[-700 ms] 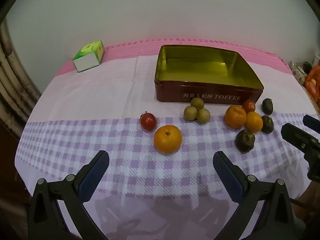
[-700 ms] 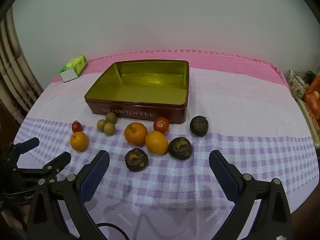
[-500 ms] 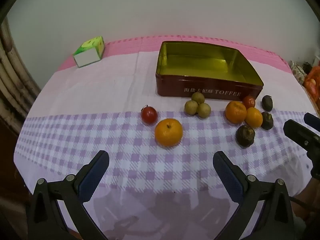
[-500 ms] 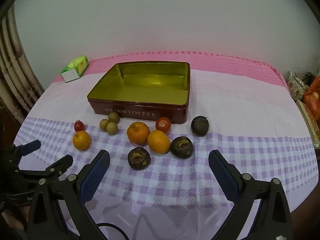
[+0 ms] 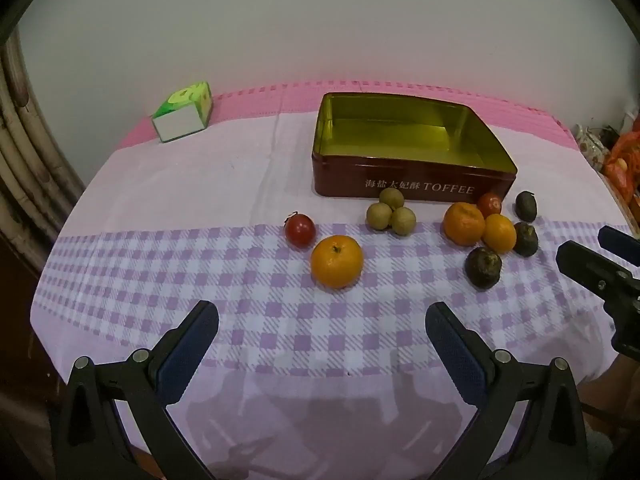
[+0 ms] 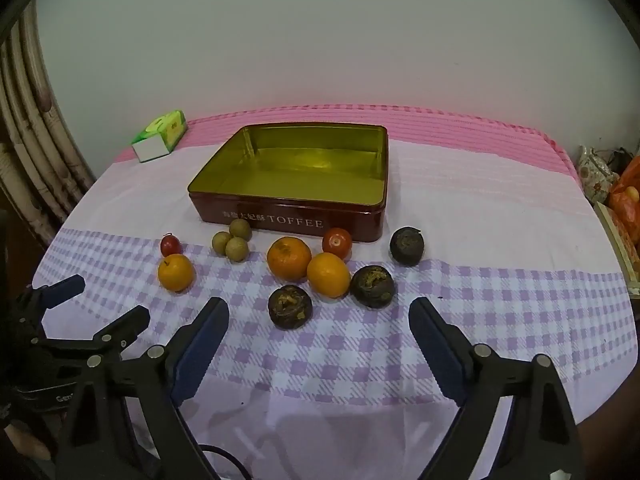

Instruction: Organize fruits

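An empty red toffee tin [image 5: 412, 184] [image 6: 288, 220] with a gold inside stands mid-table. In front of it lie fruits: a lone orange [image 5: 337, 261] [image 6: 176, 272], a red tomato [image 5: 300, 230] [image 6: 171, 245], three small tan longans [image 5: 391, 213] [image 6: 234, 240], two oranges [image 5: 478, 227] [image 6: 306, 266], another tomato [image 6: 337, 242], and three dark wrinkled fruits [image 6: 290, 306]. My left gripper [image 5: 322, 330] is open and empty, just short of the lone orange. My right gripper [image 6: 318, 320] is open and empty, near the dark fruits.
A green and white box [image 5: 184, 114] [image 6: 162, 136] sits at the table's back left. A checked cloth [image 5: 240, 280] covers the table. Cane furniture [image 6: 24, 152] stands left; bags [image 6: 624, 196] lie right. Each gripper shows in the other's view.
Both grippers have pulled back and risen slightly, so the table and fruits look a little farther off. Nothing on the table has moved. Both stay open.
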`<state>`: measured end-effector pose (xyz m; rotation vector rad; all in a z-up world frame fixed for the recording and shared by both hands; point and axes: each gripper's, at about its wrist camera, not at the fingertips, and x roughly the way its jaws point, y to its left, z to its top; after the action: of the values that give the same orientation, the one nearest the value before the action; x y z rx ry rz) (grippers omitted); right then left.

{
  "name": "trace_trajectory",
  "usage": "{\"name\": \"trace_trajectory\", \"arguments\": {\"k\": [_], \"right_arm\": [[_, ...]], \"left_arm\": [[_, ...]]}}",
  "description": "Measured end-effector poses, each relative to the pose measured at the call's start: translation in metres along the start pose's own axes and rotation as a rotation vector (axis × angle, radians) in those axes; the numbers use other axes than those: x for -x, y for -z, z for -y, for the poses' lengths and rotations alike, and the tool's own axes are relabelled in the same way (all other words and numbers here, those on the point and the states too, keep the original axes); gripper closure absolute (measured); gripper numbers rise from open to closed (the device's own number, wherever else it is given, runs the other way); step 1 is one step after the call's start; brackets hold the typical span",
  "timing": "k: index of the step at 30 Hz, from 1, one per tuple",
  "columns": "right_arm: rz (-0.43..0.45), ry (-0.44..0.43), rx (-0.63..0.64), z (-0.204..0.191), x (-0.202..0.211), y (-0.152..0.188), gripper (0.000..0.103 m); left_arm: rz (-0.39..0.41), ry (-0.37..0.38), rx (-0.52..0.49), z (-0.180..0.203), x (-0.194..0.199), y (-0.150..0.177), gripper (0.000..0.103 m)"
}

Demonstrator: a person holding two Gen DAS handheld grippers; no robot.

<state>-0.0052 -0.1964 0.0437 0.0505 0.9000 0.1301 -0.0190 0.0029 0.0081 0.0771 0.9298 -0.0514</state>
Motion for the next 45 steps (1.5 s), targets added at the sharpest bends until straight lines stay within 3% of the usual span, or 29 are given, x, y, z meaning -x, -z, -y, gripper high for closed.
{"name": "trace_trajectory", "arguments": {"k": [17,45], "right_arm": [[-0.004,0.001,0.005,-0.001,-0.003,0.005,0.013],[-0.019,-0.003,0.010,-0.004,-0.008,0.011,0.022]], "left_arm": [[-0.004,0.011,0.000,-0.001,0.000,0.006,0.001],[-0.031,-0.005,0.014,-0.010,-0.007,0.011,0.001]]}}
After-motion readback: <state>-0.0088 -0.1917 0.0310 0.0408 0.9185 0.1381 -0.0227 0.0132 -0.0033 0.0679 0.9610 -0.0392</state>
